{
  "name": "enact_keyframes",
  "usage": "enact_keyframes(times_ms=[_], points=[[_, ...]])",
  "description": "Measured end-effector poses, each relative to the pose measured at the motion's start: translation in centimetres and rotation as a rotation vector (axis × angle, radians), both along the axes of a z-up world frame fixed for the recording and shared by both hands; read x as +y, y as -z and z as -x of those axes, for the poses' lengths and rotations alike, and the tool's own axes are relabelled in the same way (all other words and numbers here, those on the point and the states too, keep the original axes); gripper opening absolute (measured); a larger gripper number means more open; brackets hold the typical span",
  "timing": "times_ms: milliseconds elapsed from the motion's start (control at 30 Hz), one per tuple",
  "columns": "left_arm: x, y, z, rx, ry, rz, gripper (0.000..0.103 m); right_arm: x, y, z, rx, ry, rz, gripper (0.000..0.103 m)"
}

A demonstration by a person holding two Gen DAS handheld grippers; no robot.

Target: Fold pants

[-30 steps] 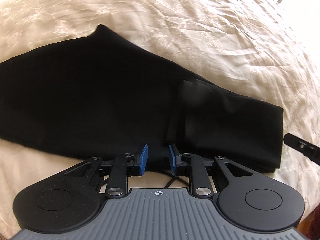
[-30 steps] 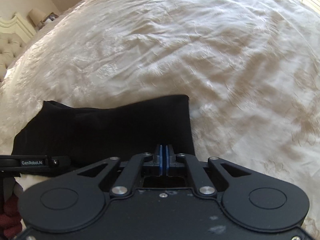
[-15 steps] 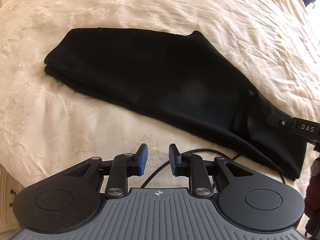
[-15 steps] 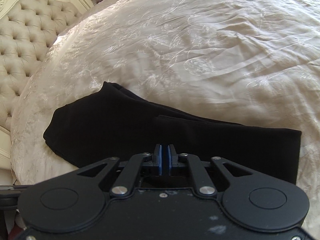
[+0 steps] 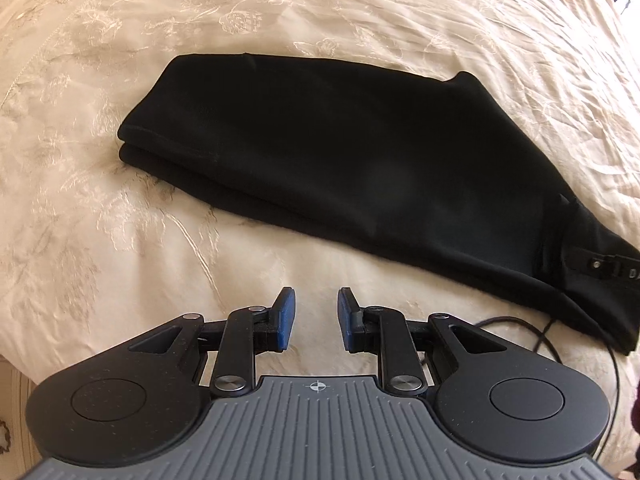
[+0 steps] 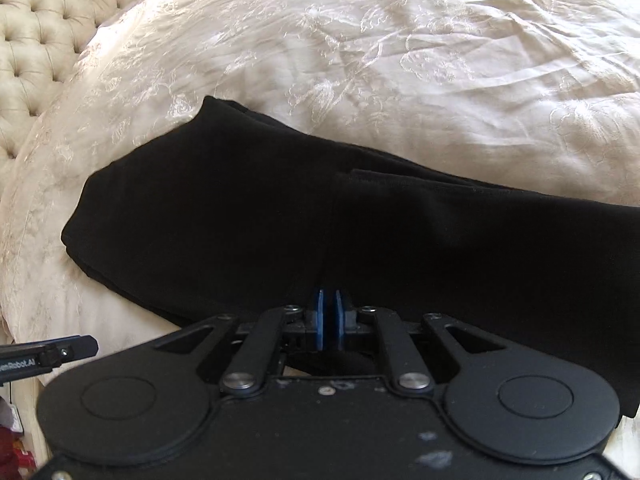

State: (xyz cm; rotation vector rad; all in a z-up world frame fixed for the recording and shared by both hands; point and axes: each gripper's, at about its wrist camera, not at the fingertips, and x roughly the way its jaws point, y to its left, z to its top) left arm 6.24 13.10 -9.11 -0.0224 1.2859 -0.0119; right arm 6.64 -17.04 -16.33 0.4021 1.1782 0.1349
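The black pants (image 5: 360,160) lie folded lengthwise on the cream bedspread (image 5: 120,260), running from a doubled end at upper left to lower right. My left gripper (image 5: 316,300) hovers over bare bedspread just short of their near edge, open with nothing between the pads. In the right wrist view the pants (image 6: 240,220) fill the middle, an overlapping layer's edge showing near centre. My right gripper (image 6: 329,296) hangs over the dark cloth, its blue pads only a narrow slit apart, and I see no fabric pinched in it.
A tufted headboard (image 6: 36,32) stands at the upper left. A black cable (image 5: 520,320) lies on the bedspread (image 6: 440,60) by the pants' right end. The other gripper's tip (image 5: 600,266) reaches over that end; the left tool's tip (image 6: 60,354) shows low left.
My left gripper drew back off the pants and shifted toward their doubled end. My right gripper slid left along the pants, and its pads parted slightly.
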Motion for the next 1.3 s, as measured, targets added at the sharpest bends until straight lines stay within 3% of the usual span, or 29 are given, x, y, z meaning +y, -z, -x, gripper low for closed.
enact_keyframes(times_ms=[267, 433, 633, 733, 800, 967, 1033, 1167, 1300], points=[[4.5, -0.5, -3.6, -0.041, 0.047, 0.004, 0.023, 4.7, -3.4, -3.7, -0.111, 0.034, 0.004, 0.013], [7.1, -0.9, -6.0, -0.060, 0.079, 0.007, 0.023, 8.6, -4.0, -7.7, -0.190, 0.069, 0.074, 0.018], [9.9, -0.6, -8.5, -0.069, 0.086, 0.007, 0.023, 10.4, -2.1, -12.3, -0.132, 0.089, 0.065, 0.018], [11.3, -0.3, -9.7, -0.074, 0.079, 0.014, 0.023, 10.8, -0.3, -13.6, -0.063, 0.122, 0.116, 0.013], [12.1, -0.2, -10.6, -0.075, 0.073, 0.016, 0.023, 10.7, 1.3, -13.8, 0.006, 0.123, 0.148, 0.005], [14.3, 0.8, -12.8, -0.067, 0.069, 0.052, 0.024, 11.2, 1.7, -12.9, 0.009, 0.102, 0.172, 0.005], [14.9, 1.6, -13.6, -0.043, 0.076, 0.067, 0.036, 11.4, 1.6, -12.8, 0.013, 0.099, 0.180, 0.005], [16.7, 3.8, -14.9, 0.038, 0.086, 0.182, 0.044, 11.4, 1.7, -12.8, 0.023, 0.111, 0.182, 0.006], [17.6, 6.2, -15.6, 0.101, 0.070, 0.322, 0.076, 11.5, 1.7, -12.8, 0.027, 0.116, 0.187, 0.006]])
